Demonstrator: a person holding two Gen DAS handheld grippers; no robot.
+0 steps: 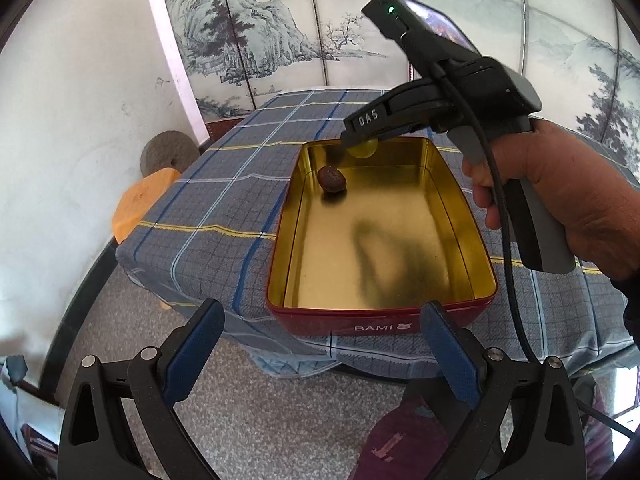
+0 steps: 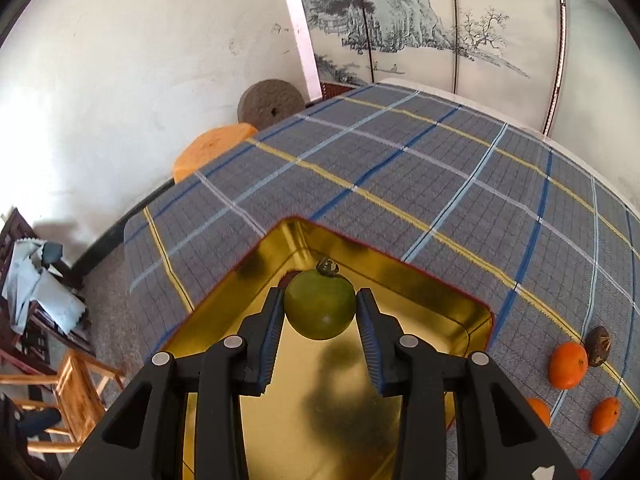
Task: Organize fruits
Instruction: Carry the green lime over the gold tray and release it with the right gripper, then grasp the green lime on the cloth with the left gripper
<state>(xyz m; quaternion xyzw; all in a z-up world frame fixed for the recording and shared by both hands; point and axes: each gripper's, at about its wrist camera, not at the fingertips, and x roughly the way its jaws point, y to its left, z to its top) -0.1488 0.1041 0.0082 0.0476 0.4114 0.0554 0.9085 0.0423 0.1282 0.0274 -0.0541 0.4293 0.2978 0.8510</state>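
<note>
A red tin with a gold inside [image 1: 380,322] [image 2: 476,320] stands on the checked tablecloth. A dark brown fruit [image 1: 331,178] lies in its far left corner. My right gripper [image 2: 320,312] is shut on a green tomato [image 2: 320,304] and holds it above the tin's far corner; in the left wrist view the right gripper [image 1: 360,142] shows over the far wall, with the tomato [image 1: 362,149] partly hidden. My left gripper [image 1: 320,328] is open and empty, in front of the tin's near wall. Three oranges [image 2: 568,364] and a brown mushroom-like piece [image 2: 599,345] lie on the cloth to the right.
The table [image 2: 400,152] ends at left, with an orange stool [image 1: 142,200] and a round stone disc [image 1: 170,152] beside it. A painted folding screen [image 1: 320,32] stands behind. Wooden chairs [image 2: 76,392] stand on the floor at left.
</note>
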